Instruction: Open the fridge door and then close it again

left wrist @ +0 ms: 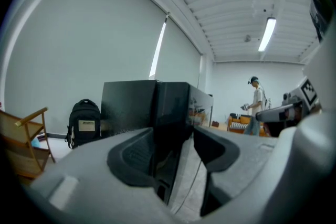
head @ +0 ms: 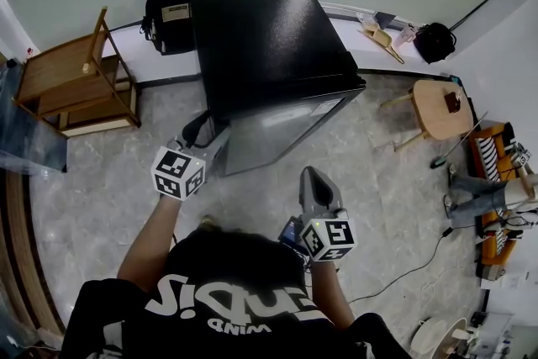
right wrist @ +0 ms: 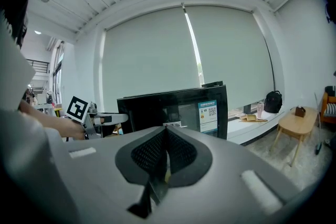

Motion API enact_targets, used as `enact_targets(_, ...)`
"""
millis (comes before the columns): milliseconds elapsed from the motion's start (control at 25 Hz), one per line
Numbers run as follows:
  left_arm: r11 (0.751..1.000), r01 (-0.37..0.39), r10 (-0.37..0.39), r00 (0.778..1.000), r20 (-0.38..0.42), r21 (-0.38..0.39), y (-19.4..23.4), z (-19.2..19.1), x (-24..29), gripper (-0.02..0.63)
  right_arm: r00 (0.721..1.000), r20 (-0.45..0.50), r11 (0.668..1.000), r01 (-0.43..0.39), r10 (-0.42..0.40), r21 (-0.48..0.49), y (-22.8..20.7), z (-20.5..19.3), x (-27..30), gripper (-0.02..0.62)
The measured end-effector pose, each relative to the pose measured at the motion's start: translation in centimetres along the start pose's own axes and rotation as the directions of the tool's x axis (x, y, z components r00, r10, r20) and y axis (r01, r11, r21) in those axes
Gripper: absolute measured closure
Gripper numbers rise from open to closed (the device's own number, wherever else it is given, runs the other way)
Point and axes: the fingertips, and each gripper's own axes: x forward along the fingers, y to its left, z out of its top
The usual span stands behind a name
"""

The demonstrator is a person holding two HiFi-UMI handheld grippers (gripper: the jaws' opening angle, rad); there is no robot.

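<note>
A black mini fridge (head: 269, 46) stands on the floor against the wall, with its glossy door (head: 277, 130) facing me. My left gripper (head: 210, 137) reaches to the door's left edge. In the left gripper view the jaws of that gripper (left wrist: 176, 149) stand apart, with the dark door edge (left wrist: 170, 134) running between them; whether the pads touch it is unclear. My right gripper (head: 313, 174) hangs in front of the door, apart from it. In the right gripper view it (right wrist: 166, 149) is shut and empty, pointing at the fridge (right wrist: 173, 107).
A black backpack (head: 168, 8) leans by the wall left of the fridge. A wooden chair (head: 76, 84) stands further left. To the right are a small round wooden table (head: 437, 109), a black bag (head: 435, 40) and a floor cable (head: 412, 265). A person (left wrist: 257, 99) stands far off.
</note>
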Motion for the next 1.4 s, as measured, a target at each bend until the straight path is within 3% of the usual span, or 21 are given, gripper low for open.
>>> enact_targets(760,1.0,0.019,-0.019,0.999,-0.032,-0.024,-0.3,0.0,-0.5,0.405,1.0,-0.014,1.0,-0.026,0.026,-0.016,0.4,-0.1,0.4,0.597)
enact_targets(1400,0.998,0.049,-0.051,0.998,-0.044,-0.05,-6.1,-1.4,-3.9,0.411,0.998,-0.027,0.999,-0.054,0.054,-0.006,1.2,-1.6,-2.3,0.597)
